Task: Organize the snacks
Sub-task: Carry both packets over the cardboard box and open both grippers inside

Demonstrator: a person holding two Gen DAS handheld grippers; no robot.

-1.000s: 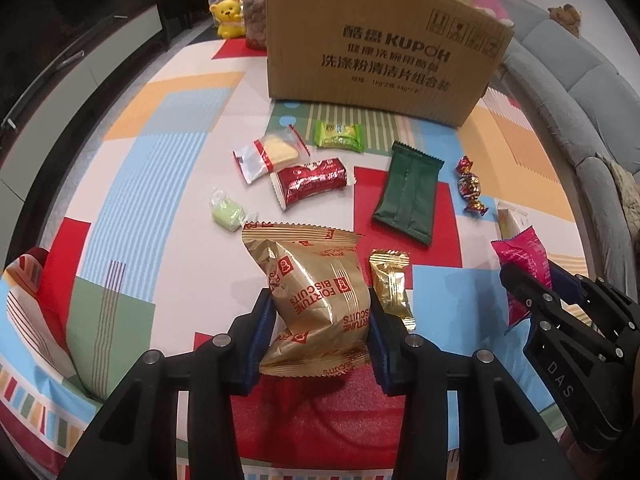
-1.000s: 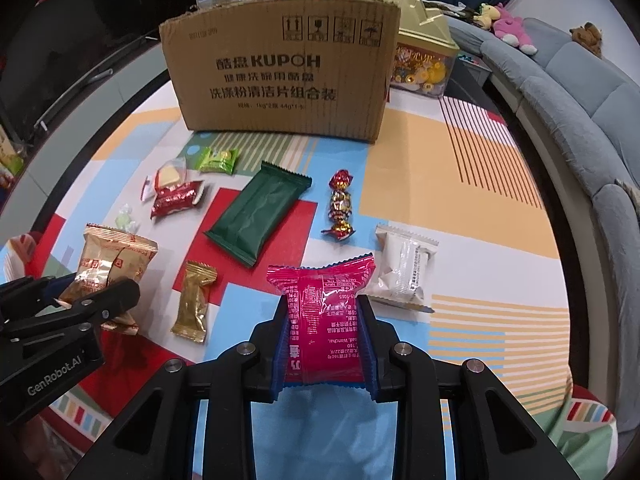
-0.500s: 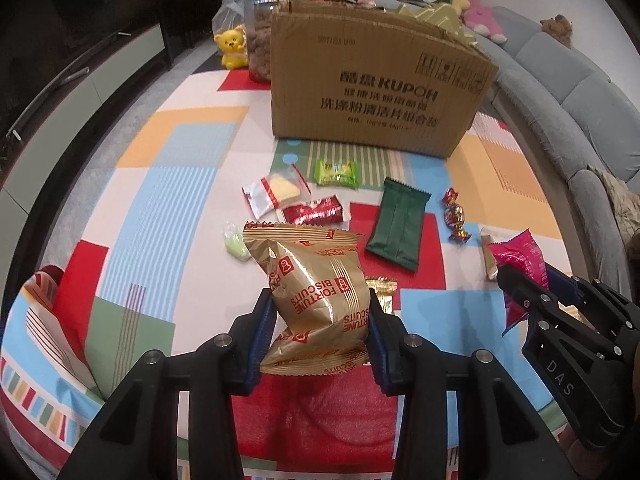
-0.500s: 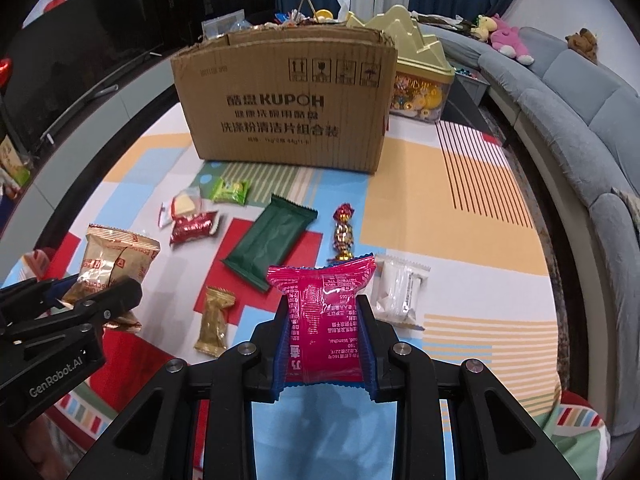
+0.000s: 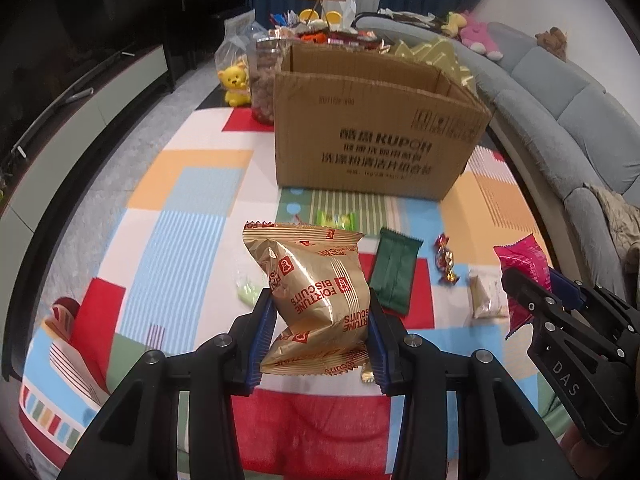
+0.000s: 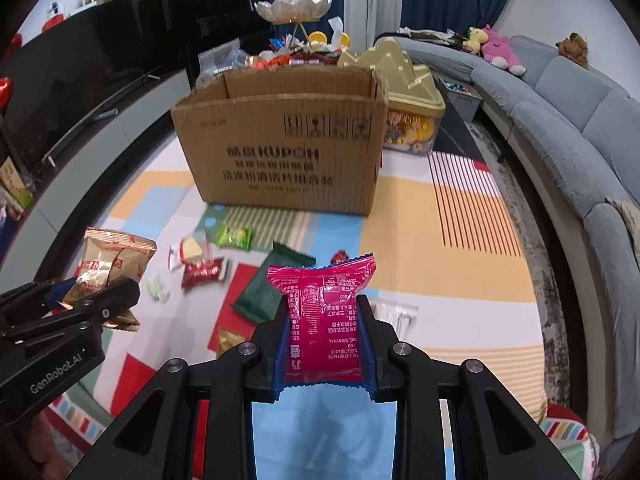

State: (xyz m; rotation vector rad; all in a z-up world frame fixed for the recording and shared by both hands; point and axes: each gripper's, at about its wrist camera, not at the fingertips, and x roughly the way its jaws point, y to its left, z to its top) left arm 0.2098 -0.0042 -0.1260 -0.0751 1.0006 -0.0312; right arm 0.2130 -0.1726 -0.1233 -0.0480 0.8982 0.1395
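While both packets hang short of the open cardboard box (image 5: 372, 152), left fingers (image 5: 264, 320) clench the gold biscuit packet (image 5: 316, 296), right fingers (image 6: 286, 332) the pink packet (image 6: 326, 320), over the tabletop (image 5: 192, 200).

The left claw (image 5: 318, 330) pointed steeply downward, its blue pads (image 5: 262, 334) clamped on a packet. The right claw (image 6: 326, 346), alongside and tilted likewise, gripped another between nearly closed fingers (image 6: 370, 350).
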